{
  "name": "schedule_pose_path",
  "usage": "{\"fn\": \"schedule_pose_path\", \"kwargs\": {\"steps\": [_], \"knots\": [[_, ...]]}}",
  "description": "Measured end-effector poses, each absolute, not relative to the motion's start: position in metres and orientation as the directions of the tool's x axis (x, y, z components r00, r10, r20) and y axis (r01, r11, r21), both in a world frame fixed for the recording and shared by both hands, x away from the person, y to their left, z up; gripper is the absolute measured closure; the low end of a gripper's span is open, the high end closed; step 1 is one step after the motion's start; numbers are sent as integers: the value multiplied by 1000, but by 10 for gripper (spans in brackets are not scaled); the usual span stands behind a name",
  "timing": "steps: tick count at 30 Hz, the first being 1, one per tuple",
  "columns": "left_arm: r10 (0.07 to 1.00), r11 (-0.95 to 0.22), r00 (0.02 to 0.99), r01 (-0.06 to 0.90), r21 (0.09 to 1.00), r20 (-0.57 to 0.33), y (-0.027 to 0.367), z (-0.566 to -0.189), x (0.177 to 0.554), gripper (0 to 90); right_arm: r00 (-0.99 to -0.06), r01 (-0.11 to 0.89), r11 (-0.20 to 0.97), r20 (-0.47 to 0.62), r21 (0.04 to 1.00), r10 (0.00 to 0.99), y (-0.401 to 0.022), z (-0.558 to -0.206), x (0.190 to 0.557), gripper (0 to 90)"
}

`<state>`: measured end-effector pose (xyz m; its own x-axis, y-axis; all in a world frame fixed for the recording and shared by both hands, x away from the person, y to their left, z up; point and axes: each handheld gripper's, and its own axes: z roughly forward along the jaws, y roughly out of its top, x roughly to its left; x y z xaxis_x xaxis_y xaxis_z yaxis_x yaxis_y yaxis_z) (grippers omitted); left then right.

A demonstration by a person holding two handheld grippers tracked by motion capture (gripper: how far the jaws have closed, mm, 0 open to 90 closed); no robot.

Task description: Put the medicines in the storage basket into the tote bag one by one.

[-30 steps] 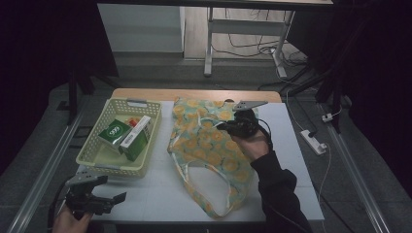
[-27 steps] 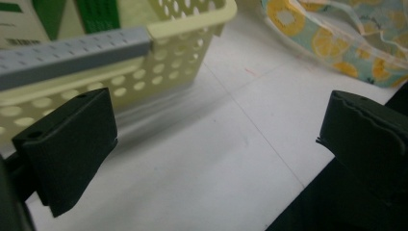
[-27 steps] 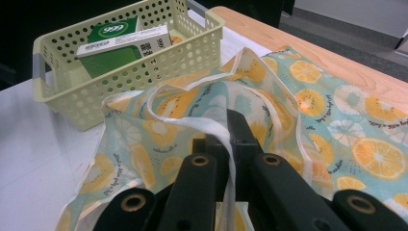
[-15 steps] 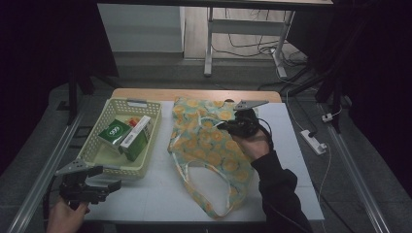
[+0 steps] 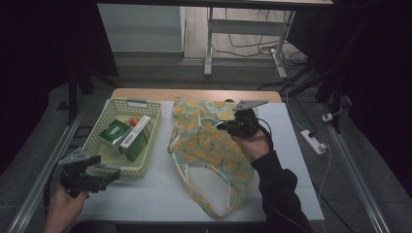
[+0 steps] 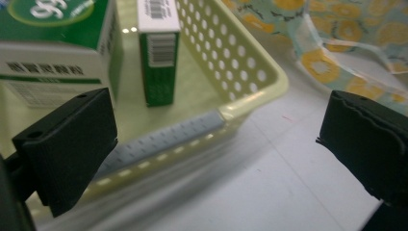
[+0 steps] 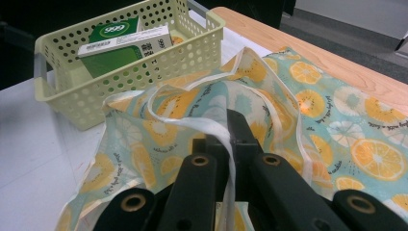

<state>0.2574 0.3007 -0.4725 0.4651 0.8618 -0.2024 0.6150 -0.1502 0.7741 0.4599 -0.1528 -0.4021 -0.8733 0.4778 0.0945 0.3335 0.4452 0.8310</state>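
Table [image 5: 160, 194]: fruit-print bag [image 5: 214, 155] spread at centre, basket [image 5: 99, 165] of boxes [image 5: 127, 137] along left edge. Right gripper [image 5: 224, 125]: pressed shut on bag strap [image 7: 219, 132], unmoved. Left gripper [image 5: 114, 174]: spread, empty, shifted from front-left corner toward basket's near rim; box pickup likely next.

Reads "999" in a white oval on the green box [image 7: 115, 30], upper left; barcode on the white-green box [image 6: 159, 48], digits illegible.

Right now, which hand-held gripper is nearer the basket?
Left. The left hand-held gripper hovers open at the basket's near rim; the right hand-held gripper is off beside it, clamped on the tote bag's handle.
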Motion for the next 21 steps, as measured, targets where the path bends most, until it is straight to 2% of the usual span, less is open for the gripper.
{"fn": "schedule_pose_path", "kwargs": {"steps": [21], "knots": [[911, -146, 382, 649, 746, -154, 315, -463, 300, 0, -872, 340, 445, 100, 829, 480, -153, -404, 461, 894]]}}
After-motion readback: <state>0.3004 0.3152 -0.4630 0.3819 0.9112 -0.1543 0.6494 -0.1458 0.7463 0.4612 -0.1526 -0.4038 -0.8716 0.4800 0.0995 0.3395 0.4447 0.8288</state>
